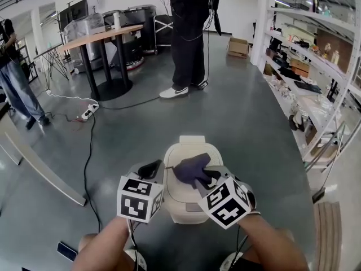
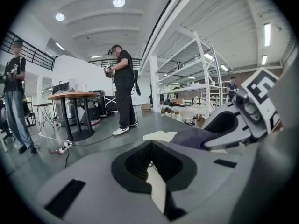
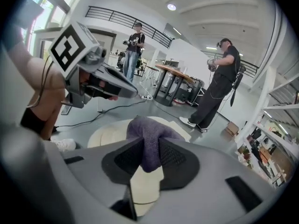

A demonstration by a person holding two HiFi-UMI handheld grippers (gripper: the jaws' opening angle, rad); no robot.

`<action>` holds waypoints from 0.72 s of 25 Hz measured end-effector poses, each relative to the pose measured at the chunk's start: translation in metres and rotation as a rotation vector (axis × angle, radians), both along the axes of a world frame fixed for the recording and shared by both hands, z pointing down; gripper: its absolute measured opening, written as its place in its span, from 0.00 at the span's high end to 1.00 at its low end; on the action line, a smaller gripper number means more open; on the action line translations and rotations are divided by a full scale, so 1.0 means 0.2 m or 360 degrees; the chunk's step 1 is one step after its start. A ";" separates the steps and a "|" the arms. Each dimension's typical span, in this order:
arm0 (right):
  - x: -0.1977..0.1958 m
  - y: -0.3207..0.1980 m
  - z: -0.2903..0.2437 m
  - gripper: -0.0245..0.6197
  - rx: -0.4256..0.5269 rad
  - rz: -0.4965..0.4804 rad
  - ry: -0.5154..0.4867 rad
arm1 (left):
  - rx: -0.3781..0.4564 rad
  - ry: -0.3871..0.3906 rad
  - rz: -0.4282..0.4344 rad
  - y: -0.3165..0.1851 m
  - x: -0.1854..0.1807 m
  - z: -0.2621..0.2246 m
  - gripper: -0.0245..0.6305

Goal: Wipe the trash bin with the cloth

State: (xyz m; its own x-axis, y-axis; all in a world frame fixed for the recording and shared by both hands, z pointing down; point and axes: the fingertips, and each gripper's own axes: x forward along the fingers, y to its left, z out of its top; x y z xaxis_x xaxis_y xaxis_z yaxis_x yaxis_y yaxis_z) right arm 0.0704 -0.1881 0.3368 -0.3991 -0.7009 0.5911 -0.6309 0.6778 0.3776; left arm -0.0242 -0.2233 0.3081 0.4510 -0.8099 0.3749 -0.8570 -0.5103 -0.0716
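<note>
The right claw is clamping the purple cloth atop the cream trash bin on the floor; the left claw is gaping empty alongside; flat, overlapping strokes are looking wisest.

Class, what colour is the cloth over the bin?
The cloth is dusky purple, clearest in the right gripper view.

The right hand-held gripper pinches the purple cloth above the cream trash bin.

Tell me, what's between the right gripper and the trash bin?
The purple cloth, pinched in the right gripper, hangs over the trash bin; the right gripper view shows it.
</note>
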 end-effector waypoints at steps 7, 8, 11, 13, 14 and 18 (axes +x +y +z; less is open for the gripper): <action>-0.27 0.18 0.02 0.82 -0.0001 -0.0224 0.0012 | -0.0006 -0.0030 -0.0029 0.06 -0.12 0.01 0.96; -0.29 0.20 0.03 0.82 -0.0006 -0.0245 0.0022 | -0.0007 -0.0033 -0.0031 0.06 -0.13 0.01 0.96; -0.32 0.24 0.10 0.82 -0.0040 -0.0285 0.0082 | -0.0015 -0.0043 -0.0036 0.07 -0.16 0.03 0.96; -0.32 0.25 0.16 0.82 -0.0076 -0.0296 0.0147 | -0.0024 -0.0045 -0.0041 0.08 -0.18 0.04 0.96; -0.32 0.26 0.17 0.82 -0.0085 -0.0296 0.0167 | -0.0028 -0.0043 -0.0041 0.08 -0.18 0.04 0.96; -0.30 0.26 0.18 0.82 -0.0072 -0.0284 0.0181 | -0.0025 -0.0019 -0.0028 0.11 -0.20 0.03 0.96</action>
State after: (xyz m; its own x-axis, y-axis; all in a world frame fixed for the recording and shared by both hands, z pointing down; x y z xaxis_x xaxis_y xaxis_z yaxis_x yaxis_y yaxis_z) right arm 0.0097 -0.1357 0.3724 -0.4431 -0.5968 0.6690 -0.4546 0.7927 0.4061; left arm -0.0635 -0.2021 0.3134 0.4323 -0.8116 0.3929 -0.8648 -0.4965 -0.0743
